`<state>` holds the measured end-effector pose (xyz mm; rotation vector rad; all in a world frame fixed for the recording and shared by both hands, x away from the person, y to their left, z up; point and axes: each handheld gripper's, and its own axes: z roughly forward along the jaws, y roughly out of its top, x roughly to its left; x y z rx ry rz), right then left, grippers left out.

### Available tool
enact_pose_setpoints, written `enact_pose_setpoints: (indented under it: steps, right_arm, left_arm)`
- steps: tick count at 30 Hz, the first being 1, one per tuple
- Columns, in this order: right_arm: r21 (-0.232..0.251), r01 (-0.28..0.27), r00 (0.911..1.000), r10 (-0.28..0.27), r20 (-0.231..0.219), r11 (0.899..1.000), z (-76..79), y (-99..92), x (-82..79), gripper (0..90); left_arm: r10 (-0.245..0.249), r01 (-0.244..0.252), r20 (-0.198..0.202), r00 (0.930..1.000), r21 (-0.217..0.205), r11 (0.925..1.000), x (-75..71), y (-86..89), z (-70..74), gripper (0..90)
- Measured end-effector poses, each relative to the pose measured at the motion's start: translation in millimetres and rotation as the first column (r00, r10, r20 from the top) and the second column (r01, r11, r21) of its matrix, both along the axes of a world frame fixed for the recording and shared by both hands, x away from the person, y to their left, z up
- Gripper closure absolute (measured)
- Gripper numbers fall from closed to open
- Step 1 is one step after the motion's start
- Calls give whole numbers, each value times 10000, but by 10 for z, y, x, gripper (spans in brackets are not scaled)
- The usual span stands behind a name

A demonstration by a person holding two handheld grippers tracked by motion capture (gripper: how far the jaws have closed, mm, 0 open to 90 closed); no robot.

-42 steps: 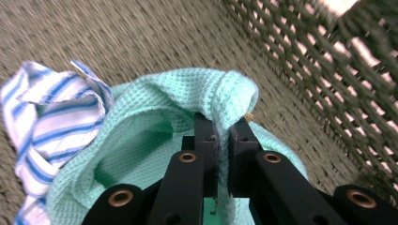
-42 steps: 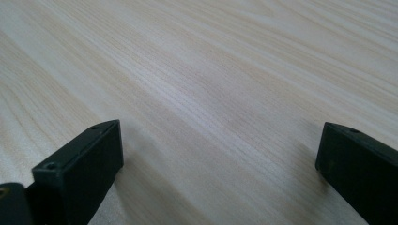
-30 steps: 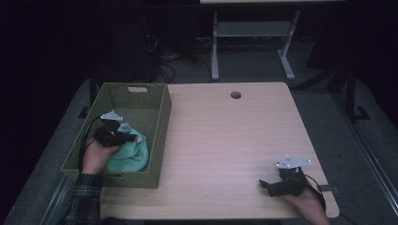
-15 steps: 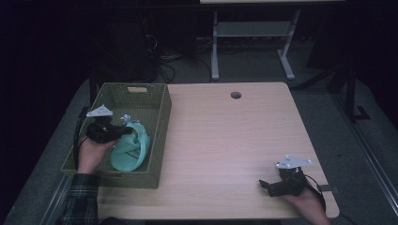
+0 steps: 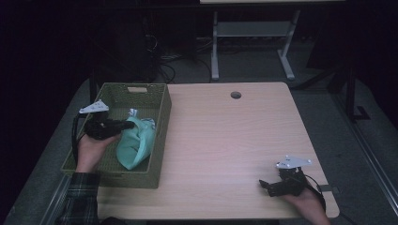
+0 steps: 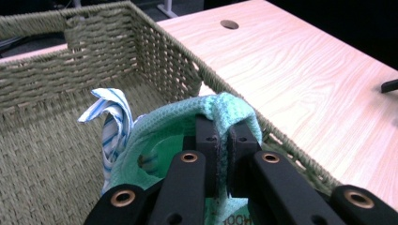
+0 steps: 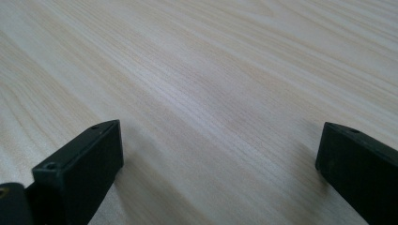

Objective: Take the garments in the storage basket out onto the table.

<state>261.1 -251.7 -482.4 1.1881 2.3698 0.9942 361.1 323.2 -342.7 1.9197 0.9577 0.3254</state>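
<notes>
A mint-green cloth (image 5: 135, 143) hangs inside the green woven basket (image 5: 162, 136) at the table's left, lifted by its top fold. My left gripper (image 5: 129, 124) is shut on that fold; in the left gripper view the green cloth (image 6: 220, 110) drapes over the closed jaws of the left gripper (image 6: 224, 136). A white cloth with blue stripes (image 6: 112, 119) pokes up behind it in the basket (image 6: 56, 89). My right gripper (image 5: 264, 184) rests near the table's front right edge, its jaws wide open over bare wood in the right gripper view, nothing between them (image 7: 220, 154).
The light wooden table (image 5: 225, 140) has a round cable hole (image 5: 235, 95) near its far edge. A metal stand (image 5: 248, 42) and cables lie on the dark floor beyond the table.
My left gripper has risen with the green cloth, pulling it up from the basket's bottom so it hangs lengthwise. The right gripper has stayed in place.
</notes>
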Motion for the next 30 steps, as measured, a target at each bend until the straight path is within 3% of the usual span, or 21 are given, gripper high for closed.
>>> enact_pose_setpoints:
  steps: [17,30]
  right_arm:
    - [-7,-3,10000,3,3,10000,0,0,0,7]
    - [4,0,10000,0,5,10000,-1,0,0,7]
  left_arm:
    - [-183,207,485,9987,-509,9985,17,2,325,856]
    - [-327,380,997,9945,-514,9980,23,-87,655,857]
